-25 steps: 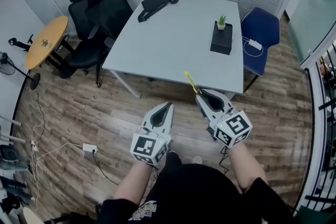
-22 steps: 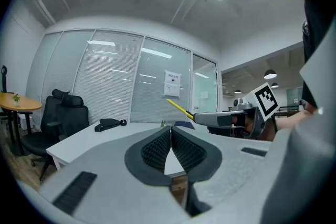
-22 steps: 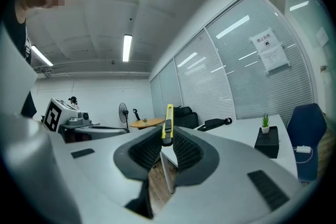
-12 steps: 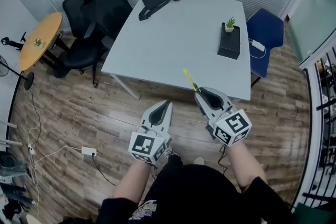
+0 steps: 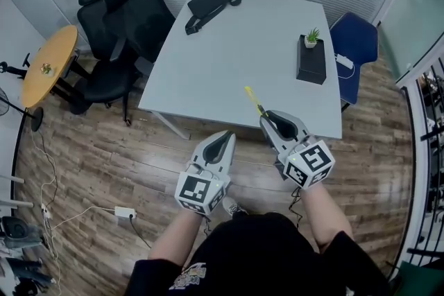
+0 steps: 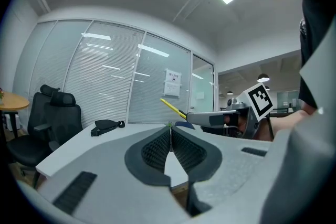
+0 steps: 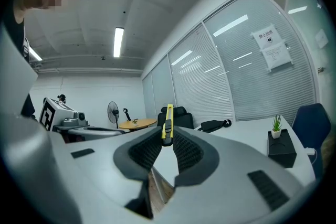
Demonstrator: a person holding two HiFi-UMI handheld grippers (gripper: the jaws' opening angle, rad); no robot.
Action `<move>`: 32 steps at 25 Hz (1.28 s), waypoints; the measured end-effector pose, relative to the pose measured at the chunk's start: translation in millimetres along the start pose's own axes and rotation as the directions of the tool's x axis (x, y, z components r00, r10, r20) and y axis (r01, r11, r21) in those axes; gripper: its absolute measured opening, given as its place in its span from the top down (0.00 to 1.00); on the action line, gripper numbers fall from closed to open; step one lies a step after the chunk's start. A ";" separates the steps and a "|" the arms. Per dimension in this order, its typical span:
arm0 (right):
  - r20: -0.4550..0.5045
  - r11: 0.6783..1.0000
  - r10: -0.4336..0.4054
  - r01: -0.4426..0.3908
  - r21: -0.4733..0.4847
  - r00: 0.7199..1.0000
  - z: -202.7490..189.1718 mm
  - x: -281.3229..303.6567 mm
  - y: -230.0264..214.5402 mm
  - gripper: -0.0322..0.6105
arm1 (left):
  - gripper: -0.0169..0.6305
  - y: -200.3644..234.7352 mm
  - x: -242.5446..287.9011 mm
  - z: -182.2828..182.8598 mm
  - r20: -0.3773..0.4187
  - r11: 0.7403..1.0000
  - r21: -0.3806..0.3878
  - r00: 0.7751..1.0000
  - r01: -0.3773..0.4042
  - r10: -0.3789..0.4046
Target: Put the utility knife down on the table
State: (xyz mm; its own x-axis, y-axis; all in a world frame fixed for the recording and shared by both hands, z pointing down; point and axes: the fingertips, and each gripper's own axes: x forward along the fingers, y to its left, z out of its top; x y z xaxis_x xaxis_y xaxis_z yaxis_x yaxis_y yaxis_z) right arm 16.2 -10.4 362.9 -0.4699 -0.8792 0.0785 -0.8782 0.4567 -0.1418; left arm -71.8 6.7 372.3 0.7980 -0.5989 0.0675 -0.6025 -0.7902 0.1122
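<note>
Clamping the utility knife (image 7: 167, 123) between its ribbed pads, the right gripper (image 5: 263, 116) points level toward the table (image 5: 229, 59). Its jaws are partly closed, just wide enough for the knife's dark rear end. The yellow body sticks out forward and upward past the tips. From the head view the knife is in the air at the table's near edge, not lying on the top.

The left gripper (image 6: 170, 131) is just beside the right one, a little nearer the person and short of the table edge. Its pads meet at the tips with nothing between them.

On the right part of the table stands a black box (image 5: 311, 62). A small white pot (image 5: 310, 43) sits on its far end and holds a little green plant. Whether the box holds anything cannot be made out. At the far left corner of the table lies a black pouch (image 5: 208, 7) with a strap.

A blue chair (image 5: 357, 45) stands at the table's right side with a white charger (image 5: 345, 62) on its seat. Black office chairs (image 5: 121, 24) stand to the left of the table, and a round wooden table (image 5: 48, 66) is beyond them. A white power strip (image 5: 125, 212) lies on the wooden floor near the person's left.
</note>
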 end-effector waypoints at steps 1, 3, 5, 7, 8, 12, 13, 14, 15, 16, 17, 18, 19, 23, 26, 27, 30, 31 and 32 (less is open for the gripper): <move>0.002 1.000 -0.004 0.004 0.001 1.000 0.6 5.0 -0.8 0.84 | 0.96 4.1 1.2 -0.3 -0.003 1.000 0.001 1.000 0.004 -0.004; 0.002 1.000 -0.011 0.011 0.001 1.000 1.8 13.8 -3.7 0.84 | 0.96 11.8 4.0 -0.5 -0.008 1.000 0.001 1.000 0.010 -0.010; -0.003 1.000 -0.015 0.015 -0.001 1.000 2.0 21.0 -7.6 0.84 | 0.96 18.5 6.9 -0.4 -0.012 1.000 -0.001 1.000 0.012 -0.012; -0.009 1.000 -0.017 0.017 -0.003 1.000 1.8 27.6 -12.5 0.84 | 0.96 24.3 10.9 -0.6 -0.014 1.000 -0.006 1.000 0.011 -0.011; -0.011 1.000 -0.017 0.017 -0.004 1.000 2.0 31.0 -15.9 0.84 | 0.96 26.9 14.1 -0.9 -0.016 1.000 -0.008 1.000 0.010 -0.010; -0.021 1.000 -0.006 0.006 -0.012 1.000 1.1 45.7 -35.8 0.84 | 0.96 35.1 34.1 -4.0 -0.025 1.000 -0.020 1.000 -0.001 0.000; -0.024 1.000 -0.001 0.001 -0.015 1.000 0.4 50.4 -42.3 0.84 | 0.96 37.0 40.5 -4.8 -0.026 1.000 -0.022 1.000 -0.005 0.004; -0.028 1.000 0.005 -0.005 -0.015 1.000 -0.3 55.6 -49.3 0.84 | 0.96 39.1 47.2 -5.6 -0.028 1.000 -0.025 1.000 -0.009 0.008; -0.032 1.000 0.011 -0.012 -0.012 0.999 -0.9 61.5 -56.5 0.84 | 0.96 41.6 54.3 -6.4 -0.031 1.000 -0.028 0.999 -0.014 0.013; -0.037 1.000 0.019 -0.019 -0.007 0.999 -1.5 67.6 -63.7 0.84 | 0.96 44.6 61.5 -7.2 -0.035 0.999 -0.032 0.999 -0.021 0.020; -0.043 1.000 0.027 -0.027 -0.003 0.999 -1.8 73.7 -70.8 0.84 | 0.96 47.8 69.0 -7.9 -0.039 0.999 -0.037 0.999 -0.028 0.027; -0.049 0.999 0.036 -0.036 -0.001 0.998 -2.0 79.9 -78.2 0.84 | 0.96 51.3 77.2 -8.6 -0.042 0.998 -0.042 0.999 -0.036 0.035; -0.053 0.999 0.045 -0.045 0.000 0.998 -2.0 86.2 -86.1 0.84 | 0.96 55.1 86.1 -9.1 -0.044 0.998 -0.046 0.998 -0.044 0.042; -0.063 0.997 0.081 -0.080 0.013 0.995 -4.3 110.0 -119.6 0.84 | 0.96 67.8 122.7 -13.2 -0.058 0.996 -0.049 0.996 -0.072 0.069; -0.073 0.994 0.108 -0.107 0.023 0.991 -7.4 122.3 -140.6 0.84 | 0.96 73.3 145.1 -16.8 -0.067 0.994 -0.052 0.993 -0.097 0.094; -0.075 0.993 0.117 -0.115 0.026 0.990 -8.1 125.9 -146.8 0.84 | 0.96 75.0 151.8 -17.3 -0.069 0.993 -0.054 0.992 -0.106 0.102; -0.081 0.989 0.143 -0.141 0.034 0.986 -9.0 137.7 -163.6 0.84 | 0.96 81.1 170.2 -16.7 -0.072 0.989 -0.053 0.989 -0.136 0.132; -0.083 0.988 0.153 -0.150 0.037 0.985 -9.4 141.5 -168.3 0.84 | 0.96 82.9 175.4 -16.8 -0.073 0.988 -0.052 0.987 -0.145 0.141; -0.085 0.986 0.163 -0.160 0.039 0.983 -9.9 144.8 -172.5 0.84 | 0.96 84.3 179.9 -17.2 -0.073 0.987 -0.051 0.986 -0.155 0.151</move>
State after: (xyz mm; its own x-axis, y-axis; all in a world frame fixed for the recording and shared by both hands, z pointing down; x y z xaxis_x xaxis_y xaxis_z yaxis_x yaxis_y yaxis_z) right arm 98.7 -215.1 408.5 -0.6125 -0.7784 0.1377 -0.7876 0.5859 -0.1910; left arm 21.2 -165.4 410.9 0.6970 -0.7000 0.1556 -0.7171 -0.6803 0.1513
